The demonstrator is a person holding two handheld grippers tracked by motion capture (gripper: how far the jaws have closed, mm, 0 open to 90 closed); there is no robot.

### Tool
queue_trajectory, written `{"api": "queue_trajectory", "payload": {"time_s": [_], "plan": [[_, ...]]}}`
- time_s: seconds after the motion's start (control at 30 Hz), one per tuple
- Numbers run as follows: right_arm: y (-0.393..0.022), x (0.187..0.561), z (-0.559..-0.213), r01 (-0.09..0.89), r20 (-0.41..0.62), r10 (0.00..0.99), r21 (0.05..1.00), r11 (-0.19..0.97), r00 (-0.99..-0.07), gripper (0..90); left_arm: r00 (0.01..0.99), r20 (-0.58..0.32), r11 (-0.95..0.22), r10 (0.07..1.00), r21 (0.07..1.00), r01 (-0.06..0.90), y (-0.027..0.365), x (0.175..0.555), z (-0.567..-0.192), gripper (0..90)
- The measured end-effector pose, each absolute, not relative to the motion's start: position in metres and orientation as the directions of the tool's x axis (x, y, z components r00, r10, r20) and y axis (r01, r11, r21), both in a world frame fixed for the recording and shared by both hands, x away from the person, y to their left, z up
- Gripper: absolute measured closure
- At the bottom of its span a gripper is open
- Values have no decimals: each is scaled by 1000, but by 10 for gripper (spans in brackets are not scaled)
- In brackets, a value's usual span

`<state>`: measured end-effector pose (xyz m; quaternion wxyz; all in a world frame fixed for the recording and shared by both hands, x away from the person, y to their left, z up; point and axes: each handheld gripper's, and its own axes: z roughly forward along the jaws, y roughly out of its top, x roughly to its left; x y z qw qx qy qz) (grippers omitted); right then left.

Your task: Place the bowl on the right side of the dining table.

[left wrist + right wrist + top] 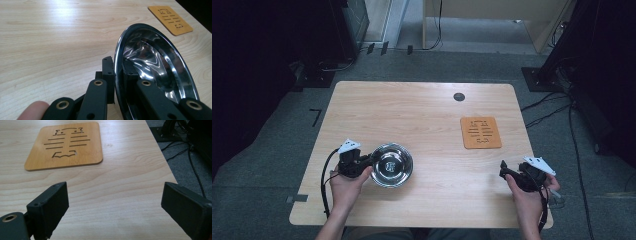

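Observation:
A shiny steel bowl [392,165] is at the table's front left, and in the left gripper view the bowl [155,62] is tilted with its rim clamped. My left gripper [371,161] is shut on that rim, one jaw outside the wall and one inside, as the left gripper [118,67] view shows close up. A wooden coaster [481,132] with cut-out slots lies flat at the right middle of the table; the coaster [66,145] sits ahead of my right gripper [113,202]. That right gripper [504,169] hovers near the front right corner, open, with nothing between its jaws.
The light wooden table [422,115] has a round cable hole [459,97] near its far edge. The table's right edge [162,152] drops to a grey floor with black cables [190,157]. Dark stands and equipment surround the table.

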<state>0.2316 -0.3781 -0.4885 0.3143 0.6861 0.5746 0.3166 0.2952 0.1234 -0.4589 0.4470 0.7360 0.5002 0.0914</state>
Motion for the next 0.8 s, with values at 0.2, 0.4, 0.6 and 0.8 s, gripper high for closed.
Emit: {"api": "queue_trajectory", "payload": {"time_s": [0.2, 0.4, 0.6, 0.8], "plan": [[-370, 240, -479, 579, 85, 988, 802, -146, 131, 75, 502, -304, -113, 810, 759, 641, 114, 295, -457, 847], [-363, 246, -469, 563, 95, 988, 813, -148, 122, 75, 512, -302, -118, 805, 763, 635, 110, 295, -457, 846], [-353, 257, -457, 550, 126, 987, 820, -159, 97, 77, 515, -296, -120, 805, 768, 629, 108, 295, -456, 846], [-344, 259, -453, 548, 145, 987, 822, -157, 67, 77, 516, -299, -111, 803, 774, 623, 108, 294, -455, 846]]}}
